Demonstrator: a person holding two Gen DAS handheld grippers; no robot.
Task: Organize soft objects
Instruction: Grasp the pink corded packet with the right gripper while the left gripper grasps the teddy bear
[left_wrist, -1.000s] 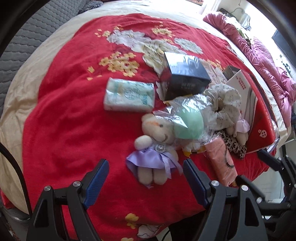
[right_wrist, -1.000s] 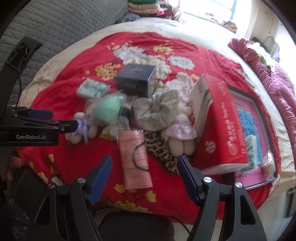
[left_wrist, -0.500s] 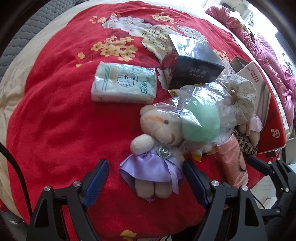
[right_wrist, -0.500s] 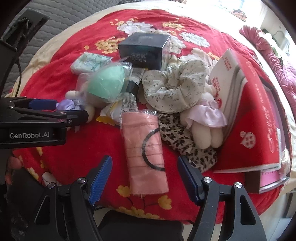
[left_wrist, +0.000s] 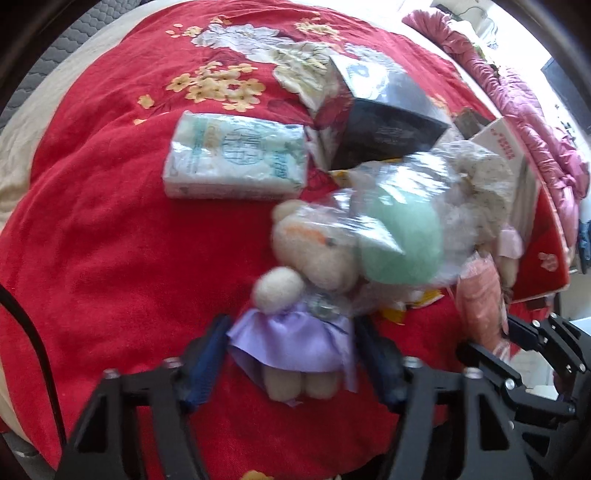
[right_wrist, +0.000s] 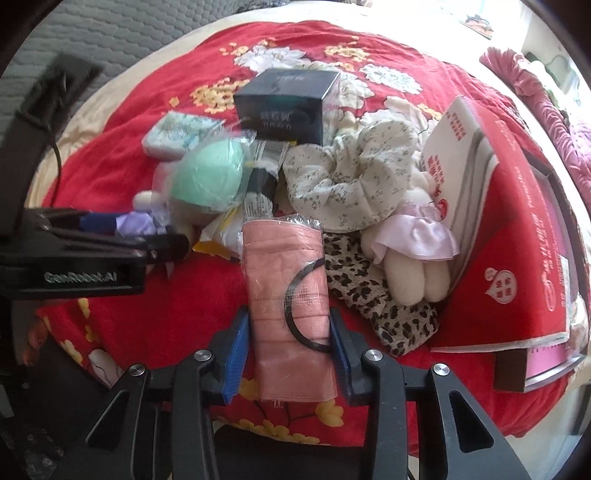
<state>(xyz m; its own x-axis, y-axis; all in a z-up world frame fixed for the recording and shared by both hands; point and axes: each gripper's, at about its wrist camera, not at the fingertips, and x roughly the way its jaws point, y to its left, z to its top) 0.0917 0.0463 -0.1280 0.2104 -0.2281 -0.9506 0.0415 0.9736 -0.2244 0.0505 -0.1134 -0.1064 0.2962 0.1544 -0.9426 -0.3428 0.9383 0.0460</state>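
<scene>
**Both grippers at their first picks, the pile not yet sorted**

The red floral blanket (right_wrist: 155, 288) carries everything, heaped in one cluster near its front edge. Largest is the red gift box (right_wrist: 517, 258), lying at the right with a white booklet (right_wrist: 458, 155) leaning on it. Behind the heap stands a dark square box (right_wrist: 284, 107), hard like the gift box and, in my judgement, no part of the soft things to be sorted. Left of it lies a tissue pack (left_wrist: 236, 155), apart from the rest.

The soft things are jumbled together: a floral scrunchie (right_wrist: 343, 177) at the middle, a leopard-print cloth (right_wrist: 373, 291) under it, a plush toy in a pink dress (right_wrist: 410, 251) touching the booklet, and a green sponge in a clear bag (right_wrist: 210, 177) resting on the head of the plush bear in a purple dress (left_wrist: 295, 325).

The left gripper (left_wrist: 291, 362) has its jaws close on either side of the bear's purple skirt; motion blur hides the contact, so I cannot tell whether it is clenched or only bracketing. The right gripper (right_wrist: 288, 354) has both blue pads pressed against the sides of the pink face mask in its wrapper (right_wrist: 288, 295), grasping it while it lies on the blanket.

I judge the task at its very start: nothing set aside, all soft items left to group
</scene>
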